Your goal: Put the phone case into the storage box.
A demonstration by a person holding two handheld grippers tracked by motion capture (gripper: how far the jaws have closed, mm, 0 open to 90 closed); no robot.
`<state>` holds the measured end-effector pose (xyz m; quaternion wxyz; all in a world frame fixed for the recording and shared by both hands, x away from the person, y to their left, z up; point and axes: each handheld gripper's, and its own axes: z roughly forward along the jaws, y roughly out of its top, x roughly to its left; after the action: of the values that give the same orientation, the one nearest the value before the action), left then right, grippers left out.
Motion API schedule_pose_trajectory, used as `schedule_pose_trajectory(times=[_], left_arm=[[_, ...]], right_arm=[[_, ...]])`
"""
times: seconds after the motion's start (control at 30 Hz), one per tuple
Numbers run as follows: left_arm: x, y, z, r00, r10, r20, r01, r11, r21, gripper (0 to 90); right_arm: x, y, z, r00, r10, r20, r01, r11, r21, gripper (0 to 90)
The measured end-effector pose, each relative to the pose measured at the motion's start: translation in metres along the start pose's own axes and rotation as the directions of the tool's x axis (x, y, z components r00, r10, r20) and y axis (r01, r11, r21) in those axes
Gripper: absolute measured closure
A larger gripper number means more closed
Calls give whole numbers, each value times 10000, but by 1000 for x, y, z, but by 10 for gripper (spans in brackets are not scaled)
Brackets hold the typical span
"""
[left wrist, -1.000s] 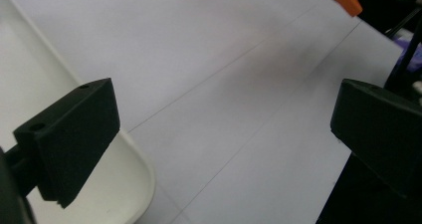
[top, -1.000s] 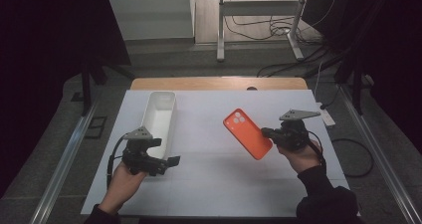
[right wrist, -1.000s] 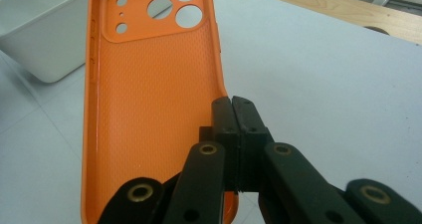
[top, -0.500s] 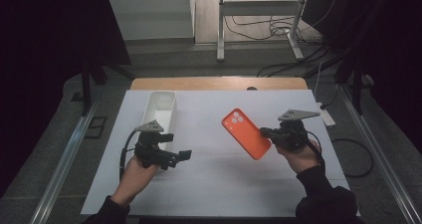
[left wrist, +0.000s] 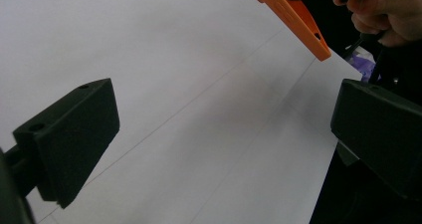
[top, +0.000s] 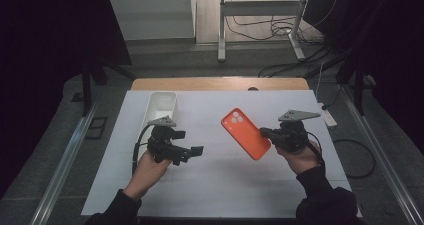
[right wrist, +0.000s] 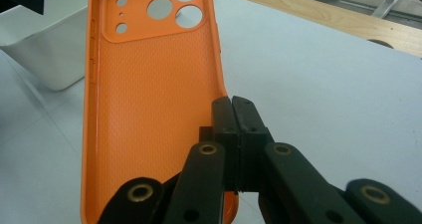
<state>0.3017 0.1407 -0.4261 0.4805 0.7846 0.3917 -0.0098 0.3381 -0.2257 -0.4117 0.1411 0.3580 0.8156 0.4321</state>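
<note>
An orange phone case [top: 245,133] hangs tilted above the white table, camera cut-outs at its far end. My right gripper [top: 264,132] is shut on the case's right long edge. In the right gripper view the jaws [right wrist: 233,134] pinch that rim, and the case [right wrist: 149,99] shows its textured inner side. My left gripper [top: 192,144] stands open left of the case, pointing at it, a gap of table between them. In the left gripper view its jaws [left wrist: 224,134] are wide apart with nothing between them, and a corner of the case [left wrist: 293,17] shows at the top.
A long white bin [top: 161,107] stands at the table's back left, just behind the left gripper, also as the bin [right wrist: 45,50] in the right gripper view. A wooden strip [top: 220,83] runs along the far edge. A person's hand [left wrist: 383,15] holds the right gripper.
My left gripper has moved right and a little forward, away from the bin's side and toward the case. The right gripper and the case have barely shifted.
</note>
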Motion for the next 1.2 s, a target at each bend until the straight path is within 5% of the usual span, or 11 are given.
schedule_pose_trajectory(times=[0.9,1.2], left_arm=[[-14,17,29,9989,233,411,-244,9994,257,0],[-14,20,36,9986,31,520,-45,9996,267,0]], right_arm=[[19,4,7,9994,-244,-265,241,9996,-147,887],[27,5,10,9986,-400,-335,394,9990,-189,887]])
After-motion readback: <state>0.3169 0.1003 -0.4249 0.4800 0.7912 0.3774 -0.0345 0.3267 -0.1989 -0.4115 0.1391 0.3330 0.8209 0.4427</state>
